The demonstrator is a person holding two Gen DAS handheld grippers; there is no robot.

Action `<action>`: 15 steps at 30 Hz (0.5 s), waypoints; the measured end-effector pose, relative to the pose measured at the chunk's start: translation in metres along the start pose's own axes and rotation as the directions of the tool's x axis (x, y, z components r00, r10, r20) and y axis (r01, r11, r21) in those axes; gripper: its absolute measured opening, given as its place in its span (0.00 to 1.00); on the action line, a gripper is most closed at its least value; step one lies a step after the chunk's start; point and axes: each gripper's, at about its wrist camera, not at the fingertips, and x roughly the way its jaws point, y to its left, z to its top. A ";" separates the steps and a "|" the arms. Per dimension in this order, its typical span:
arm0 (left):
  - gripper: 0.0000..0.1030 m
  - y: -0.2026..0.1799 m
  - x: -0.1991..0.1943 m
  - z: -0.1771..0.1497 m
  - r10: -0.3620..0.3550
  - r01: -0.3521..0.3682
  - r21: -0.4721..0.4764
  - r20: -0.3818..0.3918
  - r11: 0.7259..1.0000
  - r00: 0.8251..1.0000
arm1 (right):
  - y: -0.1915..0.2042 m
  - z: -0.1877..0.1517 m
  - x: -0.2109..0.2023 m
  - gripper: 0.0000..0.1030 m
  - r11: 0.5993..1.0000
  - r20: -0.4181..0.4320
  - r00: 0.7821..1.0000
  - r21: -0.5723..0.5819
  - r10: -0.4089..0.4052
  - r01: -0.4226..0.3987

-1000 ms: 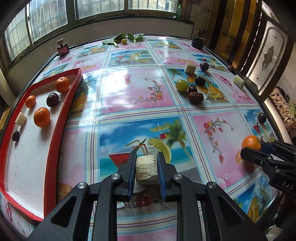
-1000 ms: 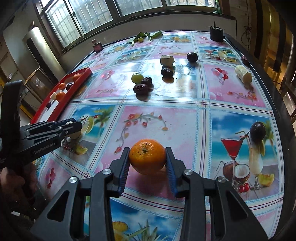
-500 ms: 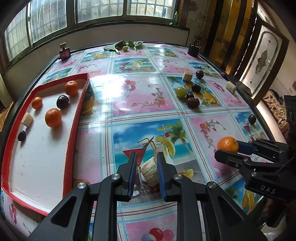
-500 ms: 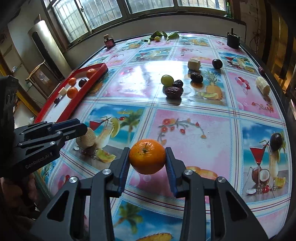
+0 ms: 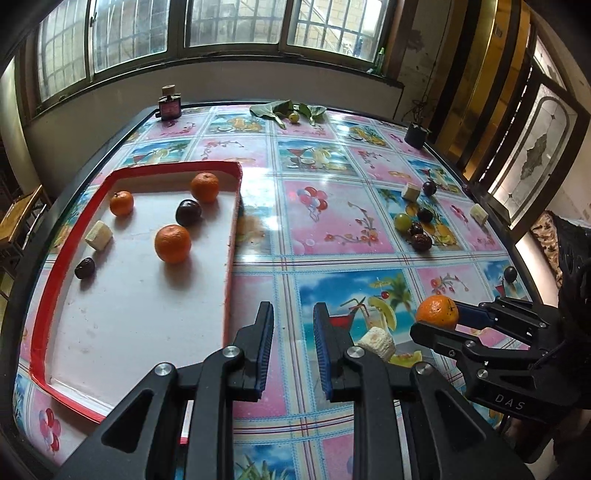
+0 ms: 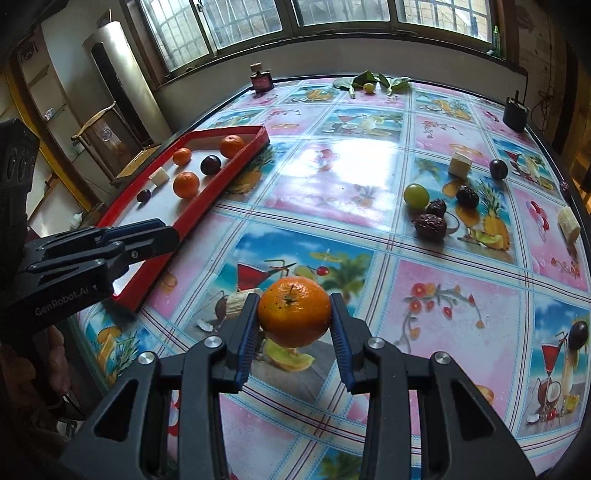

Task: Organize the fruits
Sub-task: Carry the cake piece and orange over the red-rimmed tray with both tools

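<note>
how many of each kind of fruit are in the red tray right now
oranges: 3
plum: 1
banana piece: 1
small dark fruit: 1
total in the tray: 6
not counted: the orange held in the right tongs

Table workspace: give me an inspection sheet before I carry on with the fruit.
Surface: tablecloth, glossy fruit print, glare patch mid-table.
Job's things: red tray holds three oranges and three other pieces; loose banana piece, green grape, dates and dark plum lie on the cloth.
Clutter: perfume bottle, leaves, dark pot at the far edge.
Grippers: right gripper clamps an orange; left gripper closed narrow, empty.
Cables: cord on the wall behind the pot.
Surroundings: barred windows, standing air conditioner.
</note>
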 end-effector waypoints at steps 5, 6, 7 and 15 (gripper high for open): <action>0.21 0.019 -0.007 0.003 0.023 -0.022 -0.035 0.012 0.999 1.000 | 0.011 0.006 0.007 0.38 1.000 -0.006 1.000 -0.024 0.018 -0.019; 0.21 0.022 -0.007 0.003 0.019 -0.019 -0.045 0.010 0.999 1.000 | 0.013 0.007 0.008 0.38 0.999 -0.007 1.000 -0.034 0.014 -0.014; 0.21 0.022 -0.007 0.003 0.015 -0.015 -0.043 0.002 0.999 1.000 | 0.013 0.007 0.009 0.38 0.999 -0.005 1.000 -0.037 0.009 -0.009; 0.53 -0.038 0.014 -0.009 -0.109 0.117 0.090 -0.097 0.989 0.989 | -0.017 -0.007 0.002 0.38 0.999 -0.016 0.999 0.021 -0.028 0.028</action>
